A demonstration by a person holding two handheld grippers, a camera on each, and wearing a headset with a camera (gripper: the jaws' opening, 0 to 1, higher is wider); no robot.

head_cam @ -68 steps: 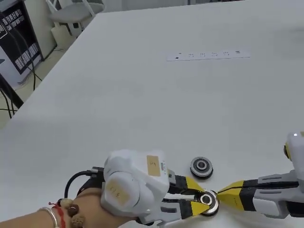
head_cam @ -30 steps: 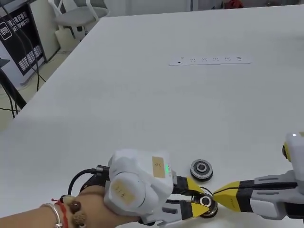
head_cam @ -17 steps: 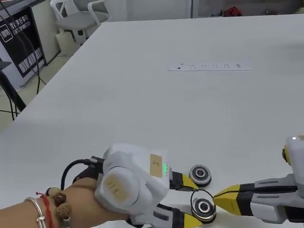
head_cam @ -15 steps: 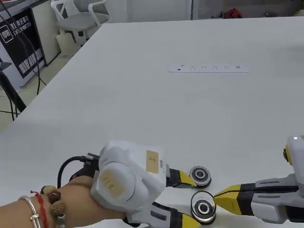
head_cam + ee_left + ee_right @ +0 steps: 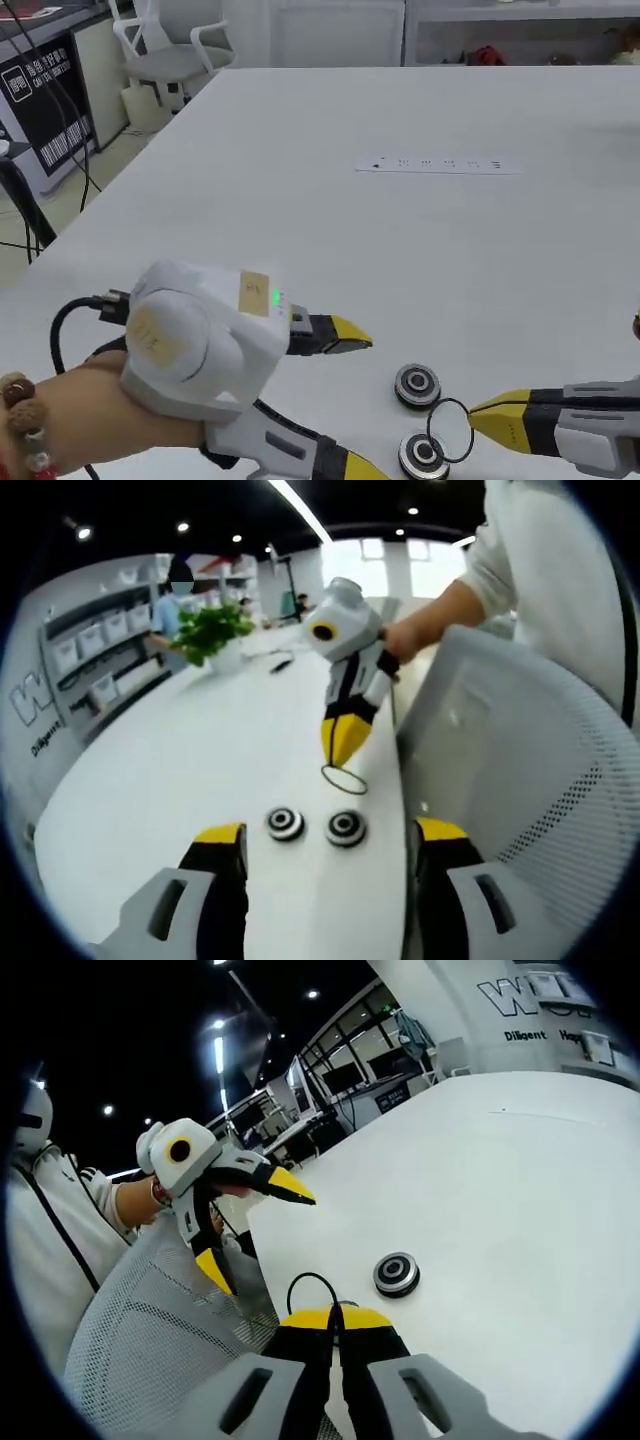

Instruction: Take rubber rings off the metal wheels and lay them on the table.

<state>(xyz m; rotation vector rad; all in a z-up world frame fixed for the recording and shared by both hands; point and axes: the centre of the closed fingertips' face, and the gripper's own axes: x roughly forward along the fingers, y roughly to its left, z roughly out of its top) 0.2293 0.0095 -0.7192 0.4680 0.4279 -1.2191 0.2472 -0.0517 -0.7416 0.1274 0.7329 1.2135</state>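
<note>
Pinching a thin black rubber ring (image 5: 450,431) in the right tongs (image 5: 490,412), with the yellow tips pressed tight together on one edge of the loop. Holding that ring low over the white table (image 5: 300,200), off both wheels, right beside the small, round near metal wheel (image 5: 423,453) and just this side of the matching far metal wheel (image 5: 417,385). Hard to say whether grazing the tabletop or hanging just clear of it.

Flat on the table near its front edge for both wheels, close together yet not touching. Darker around the rim on the far one, brighter and more silvery on the near one, going by the head view.

And over on the left: left tongs (image 5: 355,400) spread wide, gripping nothing, with one yellow tip up beside the far wheel's left and the other down by the front edge. Apart from both wheels and from the ring.

In the left gripper view, looking straight out between the spread jaws at both wheels side by side, with the right tongs pointing down nose-first beyond them and the ring looped under the tip. From the right gripper view, seeing the loop curling up out of the closed jaws, one wheel just beyond on the table, and the white-bodied left tongs gaping off to the left above a pale mesh chair back (image 5: 150,1340).

Farther back on the table, a long white power strip (image 5: 440,165). Past the far left corner, a white office chair (image 5: 165,45) and a black printed sign (image 5: 45,100).
</note>
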